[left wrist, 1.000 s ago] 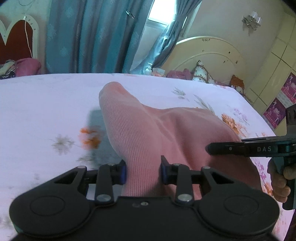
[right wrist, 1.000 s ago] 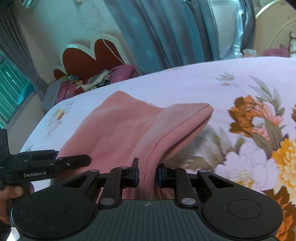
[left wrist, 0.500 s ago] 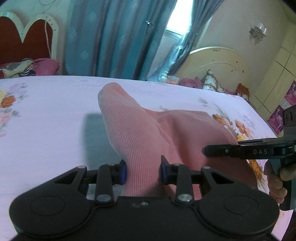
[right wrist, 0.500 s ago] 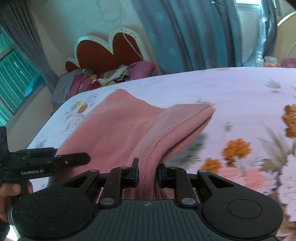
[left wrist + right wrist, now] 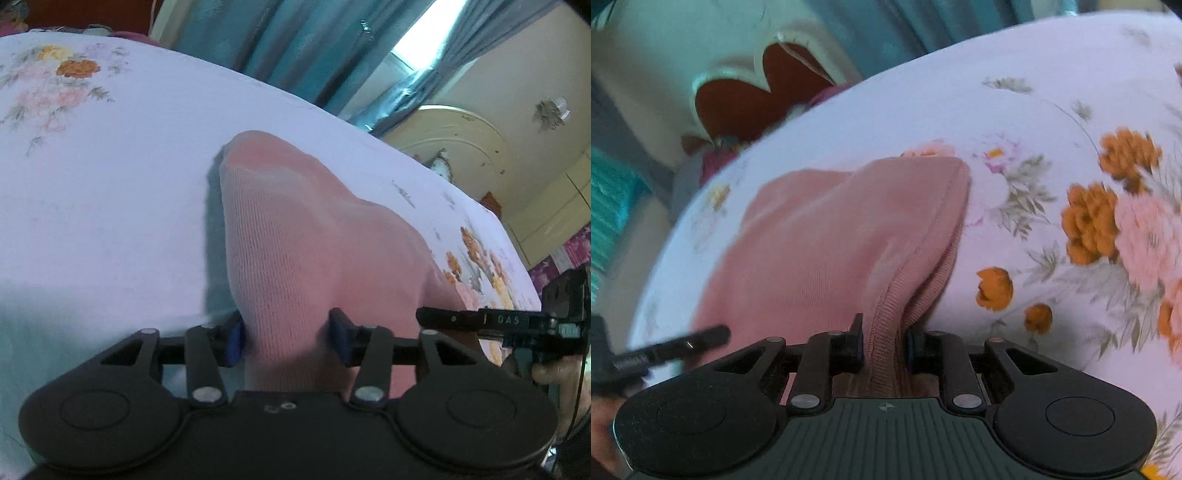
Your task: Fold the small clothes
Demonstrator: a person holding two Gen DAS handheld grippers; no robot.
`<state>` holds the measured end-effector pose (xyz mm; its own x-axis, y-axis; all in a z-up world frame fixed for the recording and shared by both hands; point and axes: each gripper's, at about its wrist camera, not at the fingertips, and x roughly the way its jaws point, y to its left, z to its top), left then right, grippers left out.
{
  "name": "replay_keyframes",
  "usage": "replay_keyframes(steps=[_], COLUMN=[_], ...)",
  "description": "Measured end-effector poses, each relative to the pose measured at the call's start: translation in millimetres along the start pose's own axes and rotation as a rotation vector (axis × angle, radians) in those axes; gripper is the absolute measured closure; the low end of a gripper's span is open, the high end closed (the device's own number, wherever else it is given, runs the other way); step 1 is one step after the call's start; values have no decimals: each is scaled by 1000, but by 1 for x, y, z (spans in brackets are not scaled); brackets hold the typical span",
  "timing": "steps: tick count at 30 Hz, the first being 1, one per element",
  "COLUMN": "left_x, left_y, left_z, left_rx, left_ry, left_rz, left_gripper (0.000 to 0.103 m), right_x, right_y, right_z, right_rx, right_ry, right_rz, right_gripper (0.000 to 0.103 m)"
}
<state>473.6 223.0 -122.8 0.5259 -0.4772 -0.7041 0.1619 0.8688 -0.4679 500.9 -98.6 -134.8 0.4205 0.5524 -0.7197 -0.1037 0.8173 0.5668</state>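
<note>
left gripper [image 5: 286,334]: jaws are opening, the pink knit [image 5: 295,236] sits btwn the blue pads; left pad looks to just touch the cloth, right pad stands clear w/ a gap, so no real pinch there now. right gripper [image 5: 884,341]: jaws closed tight on a bunched hem of the knit [image 5: 827,240], ribbed edge running straight up btwn the pads. outward from the jaws the knit lies on the bed [image 5: 92,184], one part humped up ahead of the left gripper, the rest spread flat toward the right one; in the right view a doubled edge hangs open beside the flower print. judged: light, soft, limp, stretchy rib knit, not fragile and not slippery; it sags and bunches wherever it isn't held, so a single-point hold drags it into a rope. best to take it at hems or corners, one per gripper, thru both layers, and keep it taut btwn them when laying a fold. risk: w/ the left side let go, the hump may slump out of line. containers: none in view, no basket or box; only a blurred heap of cloth by the headboard [image 5: 783,85].
</note>
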Motion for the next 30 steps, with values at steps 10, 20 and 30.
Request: replay_keyframes(steps=[10,20,30], left_x=[17,4,-27], left_y=[21,30,51], left_z=[37,25,-63], left_rx=[5,-2,-185], left_ry=[-55,-19,62], left_rz=[-17,-88,-323], left_gripper=[46,43,44], right_x=[-5,-5,-41], right_y=[4,-1,-15], right_z=[36,36,-45], right_rx=[-70,-93,8], right_ry=[-127,-126,6], right_rz=[-123,-178,34], right_gripper=[82,88,34])
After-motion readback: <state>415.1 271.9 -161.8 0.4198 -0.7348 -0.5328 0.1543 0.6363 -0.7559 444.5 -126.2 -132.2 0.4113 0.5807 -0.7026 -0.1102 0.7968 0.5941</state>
